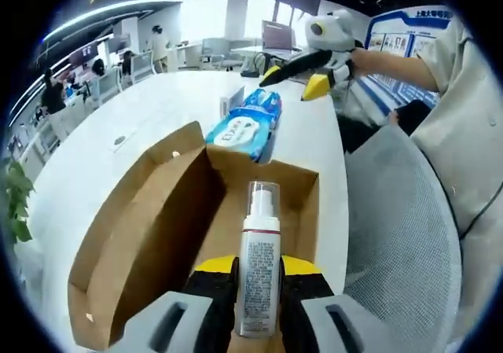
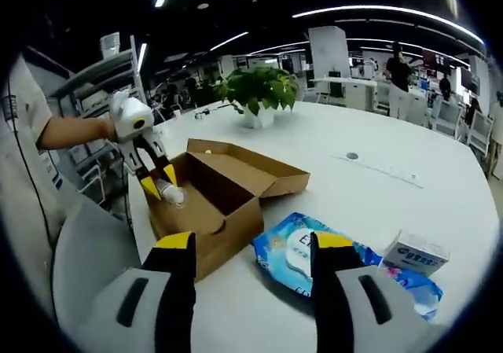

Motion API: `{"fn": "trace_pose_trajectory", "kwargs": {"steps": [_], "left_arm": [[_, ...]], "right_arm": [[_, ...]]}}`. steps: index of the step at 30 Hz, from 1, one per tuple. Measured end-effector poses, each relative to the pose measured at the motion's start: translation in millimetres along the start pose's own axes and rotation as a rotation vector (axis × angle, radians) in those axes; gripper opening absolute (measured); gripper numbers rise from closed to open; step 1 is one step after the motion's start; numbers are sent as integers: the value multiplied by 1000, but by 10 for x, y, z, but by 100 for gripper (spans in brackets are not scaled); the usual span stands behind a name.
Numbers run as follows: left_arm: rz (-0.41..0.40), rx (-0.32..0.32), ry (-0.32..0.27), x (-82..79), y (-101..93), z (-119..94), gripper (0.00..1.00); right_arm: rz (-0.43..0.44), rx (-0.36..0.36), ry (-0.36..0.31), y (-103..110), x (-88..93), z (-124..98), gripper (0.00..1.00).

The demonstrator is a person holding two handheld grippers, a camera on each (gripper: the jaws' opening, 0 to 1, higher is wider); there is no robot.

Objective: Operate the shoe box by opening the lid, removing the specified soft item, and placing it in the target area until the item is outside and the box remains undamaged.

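An open brown shoe box (image 1: 149, 235) lies on the white table, its lid (image 1: 126, 211) folded out to the side. My left gripper (image 1: 258, 268) is shut on an upright white pump bottle (image 1: 259, 274), held over the box's inside. In the right gripper view the left gripper (image 2: 157, 182) holds that bottle (image 2: 170, 193) at the near end of the box (image 2: 236, 184). A soft blue wipes pack (image 1: 247, 125) (image 2: 302, 252) lies on the table outside the box. My right gripper (image 2: 253, 247) (image 1: 292, 82) is open and empty, hovering near the pack.
A small white carton (image 2: 416, 255) (image 1: 232, 100) stands beside the wipes pack. A potted plant (image 2: 259, 93) sits on the table beyond the box. A grey mesh chair (image 1: 401, 235) is next to the table edge. Office desks and people fill the background.
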State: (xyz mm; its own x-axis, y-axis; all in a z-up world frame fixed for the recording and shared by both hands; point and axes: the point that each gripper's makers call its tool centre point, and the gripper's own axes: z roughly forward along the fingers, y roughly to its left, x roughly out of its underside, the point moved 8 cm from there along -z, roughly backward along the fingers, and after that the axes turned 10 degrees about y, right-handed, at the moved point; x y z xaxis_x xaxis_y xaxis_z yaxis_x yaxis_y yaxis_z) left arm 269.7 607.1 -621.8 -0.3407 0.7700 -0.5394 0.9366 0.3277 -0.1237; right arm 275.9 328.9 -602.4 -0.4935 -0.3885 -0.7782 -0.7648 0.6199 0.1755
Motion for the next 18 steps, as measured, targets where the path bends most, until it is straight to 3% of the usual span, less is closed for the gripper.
{"fn": "trace_pose_trajectory", "kwargs": {"steps": [18], "left_arm": [[-111,35,-255,-404,-152,102,19]], "right_arm": [[136,-125,-120,404,-92,236,44]]}}
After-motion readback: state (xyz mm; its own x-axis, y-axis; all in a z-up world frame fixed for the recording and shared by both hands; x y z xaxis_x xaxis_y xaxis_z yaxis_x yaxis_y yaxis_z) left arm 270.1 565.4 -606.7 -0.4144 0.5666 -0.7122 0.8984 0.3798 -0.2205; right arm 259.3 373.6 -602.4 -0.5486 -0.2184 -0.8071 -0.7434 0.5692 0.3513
